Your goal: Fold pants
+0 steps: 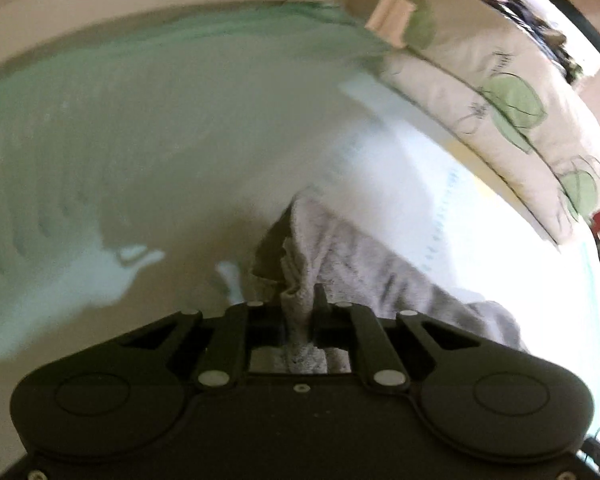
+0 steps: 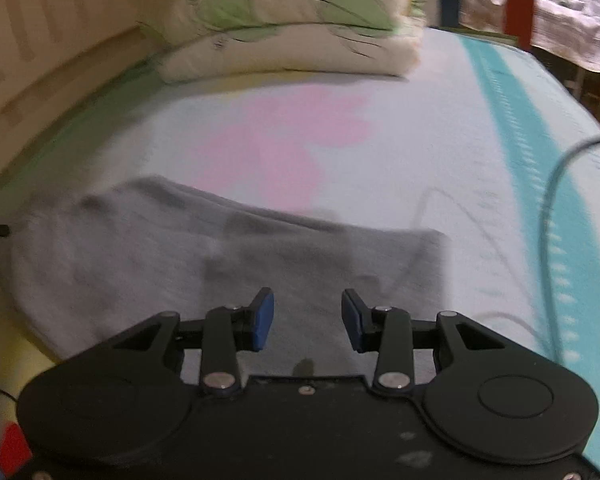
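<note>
The grey pants [image 2: 188, 252] lie folded on the bed sheet [image 2: 380, 184] in the right wrist view. My right gripper [image 2: 307, 322] is open and empty just above their near part, blue pads [image 2: 263, 322] apart. In the left wrist view my left gripper [image 1: 300, 300] is shut on a bunched edge of the grey pants [image 1: 356, 264], held lifted above the sheet [image 1: 160, 140]; the fabric trails to the right. The fingertips are partly hidden by the cloth.
A stack of cream pillows with green leaf print [image 2: 284, 28] sits at the head of the bed, also in the left wrist view [image 1: 496, 104]. A dark cable [image 2: 548, 216] hangs at the right. A bed rail or wall [image 2: 40, 52] runs along the left.
</note>
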A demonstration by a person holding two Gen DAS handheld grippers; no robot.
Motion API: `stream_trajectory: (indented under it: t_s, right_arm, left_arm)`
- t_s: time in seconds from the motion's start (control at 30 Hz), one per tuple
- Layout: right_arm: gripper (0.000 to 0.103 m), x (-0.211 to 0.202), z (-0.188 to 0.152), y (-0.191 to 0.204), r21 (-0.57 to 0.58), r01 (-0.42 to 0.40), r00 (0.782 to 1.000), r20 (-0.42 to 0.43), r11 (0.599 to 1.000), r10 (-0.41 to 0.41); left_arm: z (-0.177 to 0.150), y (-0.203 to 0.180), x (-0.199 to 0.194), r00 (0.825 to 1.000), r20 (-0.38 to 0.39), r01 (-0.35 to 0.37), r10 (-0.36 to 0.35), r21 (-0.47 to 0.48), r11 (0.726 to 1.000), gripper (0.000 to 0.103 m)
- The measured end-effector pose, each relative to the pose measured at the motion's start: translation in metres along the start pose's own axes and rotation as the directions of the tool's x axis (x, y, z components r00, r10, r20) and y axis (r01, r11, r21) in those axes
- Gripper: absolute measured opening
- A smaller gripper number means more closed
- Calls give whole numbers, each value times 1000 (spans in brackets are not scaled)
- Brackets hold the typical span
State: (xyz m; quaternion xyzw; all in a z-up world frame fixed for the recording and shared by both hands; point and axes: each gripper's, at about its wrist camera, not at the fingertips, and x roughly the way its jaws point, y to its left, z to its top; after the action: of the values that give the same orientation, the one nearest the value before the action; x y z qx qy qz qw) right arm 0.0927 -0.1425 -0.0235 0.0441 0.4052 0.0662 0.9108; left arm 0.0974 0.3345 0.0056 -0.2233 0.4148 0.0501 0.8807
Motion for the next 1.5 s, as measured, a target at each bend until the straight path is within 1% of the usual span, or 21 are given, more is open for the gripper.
stream_trajectory:
  t_s: [0.17,0.3,0.37,0.43,0.47,0.5,0.53,0.63,0.7,0.8,0.9,0.97,1.1,1.13,1.17,1.2,1.27,1.33,1.37,1.43,1.5]
  right_arm:
    - [41,32,14,56,-53,-85,996,-14,995,85]
    - [41,62,16,91,-71,-121,992,-46,990,118]
    - [40,80,13,102,-80,-110,991,-88,991,103]
    - [42,100,7,112,-123,-66,988,-146,990,48]
    - [42,98,5,117,-169,-45,993,-114,985,25]
    - [42,97,6,119,-196,-42,993,-113,980,20]
    - [41,92,8,119,-199,-50,993,-116,979,27]
    - [39,72,12,102,-141,-73,994,-90,987,61]
    - [39,58,17,86,-114,-62,996,-69,992,54]
    - [39,34,21,53,-87,-31,999,-39,996,27]
    - [39,7,19,17,-46,7,1000,-16,999,-8]
    - [39,-11,19,-10,-15,48,999,5,999,-48]
    - [39,-47,14,-67,105,108,992,47,989,-113]
    - [39,-56,13,-83,145,118,990,59,982,-128]
    - [39,-64,12,-97,185,127,987,71,975,-142]
    - [39,-70,10,-110,221,135,985,79,966,-156]
    - [39,-82,6,-136,306,158,977,87,939,-192]
    - [39,-92,0,-158,389,168,969,104,906,-224]
    - [39,-96,-3,-165,414,184,962,109,891,-250]
    - [42,-102,-7,-176,456,201,954,108,867,-278]
    - [42,-103,-11,-183,495,165,960,120,853,-255]
  left_arm:
    - [4,-22,-16,1000,13,10,-11,88,996,14]
    - [1,-31,-29,999,25,38,-42,139,990,14]
    - [0,-35,-33,998,26,44,-49,163,986,13]
    - [0,-41,-36,998,25,44,-49,189,981,13]
    - [1,-44,-36,999,25,42,-48,199,979,13]
    - [1,-47,-38,998,27,44,-51,212,976,13]
    - [0,-50,-40,998,29,45,-52,225,973,13]
    - [-1,-64,-47,998,38,43,-56,278,960,13]
    - [-4,-79,-55,997,44,46,-64,320,946,13]
    - [-10,-112,-66,996,52,51,-78,397,916,13]
    - [-19,-157,-75,993,47,72,-108,482,873,13]
    - [-32,-192,-82,990,44,89,-136,551,830,13]
    - [-83,-270,-92,979,2,145,-205,703,697,13]
    - [-98,-287,-92,974,-21,168,-224,728,665,13]
    - [-118,-308,-90,969,-51,197,-243,757,623,13]
    - [-135,-324,-87,965,-78,215,-250,779,589,13]
    - [-173,-357,-74,957,-147,262,-249,806,531,12]
    - [-209,-384,-54,947,-220,311,-232,807,501,12]
    - [-227,-393,-46,947,-243,318,-211,811,491,12]
    - [-264,-410,-20,954,-263,300,-145,826,477,12]
    - [-289,-415,-1,962,-257,268,-90,841,470,12]
